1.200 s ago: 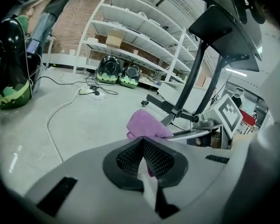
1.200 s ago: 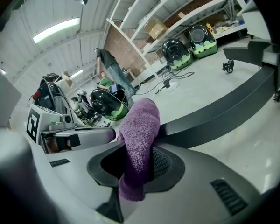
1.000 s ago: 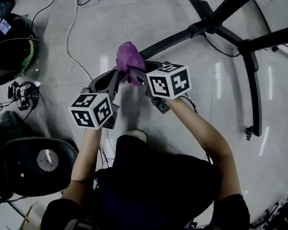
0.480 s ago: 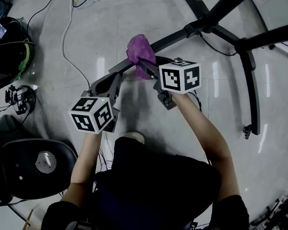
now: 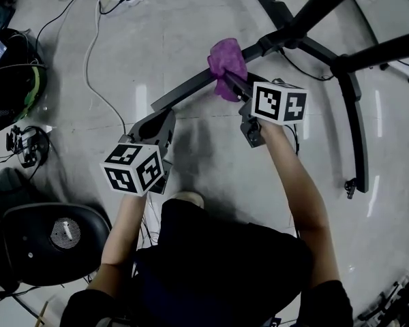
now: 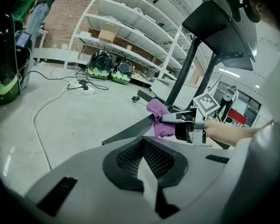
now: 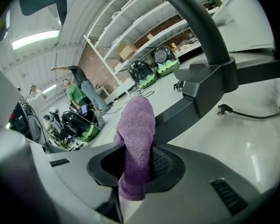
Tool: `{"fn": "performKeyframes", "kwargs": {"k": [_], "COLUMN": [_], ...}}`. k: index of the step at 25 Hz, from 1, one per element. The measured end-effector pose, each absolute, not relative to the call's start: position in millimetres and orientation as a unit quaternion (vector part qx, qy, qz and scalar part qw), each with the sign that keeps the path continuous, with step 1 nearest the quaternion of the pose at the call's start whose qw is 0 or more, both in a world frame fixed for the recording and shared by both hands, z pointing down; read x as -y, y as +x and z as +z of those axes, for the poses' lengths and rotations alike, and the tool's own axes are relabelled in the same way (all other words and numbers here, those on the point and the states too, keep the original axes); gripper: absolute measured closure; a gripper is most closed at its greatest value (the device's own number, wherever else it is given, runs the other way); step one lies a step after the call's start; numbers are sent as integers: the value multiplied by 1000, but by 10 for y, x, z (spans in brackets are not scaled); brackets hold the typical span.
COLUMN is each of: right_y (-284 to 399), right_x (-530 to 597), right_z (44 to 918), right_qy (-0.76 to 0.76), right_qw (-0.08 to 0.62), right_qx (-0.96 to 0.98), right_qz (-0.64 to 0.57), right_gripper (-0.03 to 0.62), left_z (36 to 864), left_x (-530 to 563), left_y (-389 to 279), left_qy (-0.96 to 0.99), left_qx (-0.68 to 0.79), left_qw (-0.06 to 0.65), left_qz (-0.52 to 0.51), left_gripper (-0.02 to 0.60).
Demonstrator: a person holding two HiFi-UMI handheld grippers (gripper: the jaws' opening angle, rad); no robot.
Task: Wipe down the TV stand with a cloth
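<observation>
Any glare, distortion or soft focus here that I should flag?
Head view: sharp, with streaks of reflected light glaring on the glossy floor. Left gripper view: heavy fisheye bending, dark corners, near foreground soft. Right gripper view: same fisheye and dark corners; the purple cloth in the jaws is crisp.

My right tongs (image 5: 233, 82) are now farther up the TV stand leg (image 5: 180, 94) than a second ago, and the purple cloth (image 5: 223, 60) has slid with them toward the hub. The gap to my left tongs (image 5: 152, 125) is wider.
</observation>
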State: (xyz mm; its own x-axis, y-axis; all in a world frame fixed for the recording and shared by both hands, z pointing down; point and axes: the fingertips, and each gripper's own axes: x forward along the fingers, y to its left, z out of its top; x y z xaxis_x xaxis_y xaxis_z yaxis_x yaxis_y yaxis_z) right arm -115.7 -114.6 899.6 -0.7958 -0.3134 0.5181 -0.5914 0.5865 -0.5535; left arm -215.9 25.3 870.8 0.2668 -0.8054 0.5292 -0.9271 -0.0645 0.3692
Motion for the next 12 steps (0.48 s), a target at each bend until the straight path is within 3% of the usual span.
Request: {"fn": "performKeyframes", "kwargs": {"k": [12], "right_y": [-612], "right_x": [1726], "right_z": [9081], "right_qy": [336], "right_qw": [213], "right_qx": [853], "right_qz": [338], "right_gripper": [491], "left_z": [8750], "left_x": [-256], "left_y": [-2154], "left_qy": [723], "left_qx": [595], "left_qw": [337], "left_qz": [100], "left_gripper": [577]}}
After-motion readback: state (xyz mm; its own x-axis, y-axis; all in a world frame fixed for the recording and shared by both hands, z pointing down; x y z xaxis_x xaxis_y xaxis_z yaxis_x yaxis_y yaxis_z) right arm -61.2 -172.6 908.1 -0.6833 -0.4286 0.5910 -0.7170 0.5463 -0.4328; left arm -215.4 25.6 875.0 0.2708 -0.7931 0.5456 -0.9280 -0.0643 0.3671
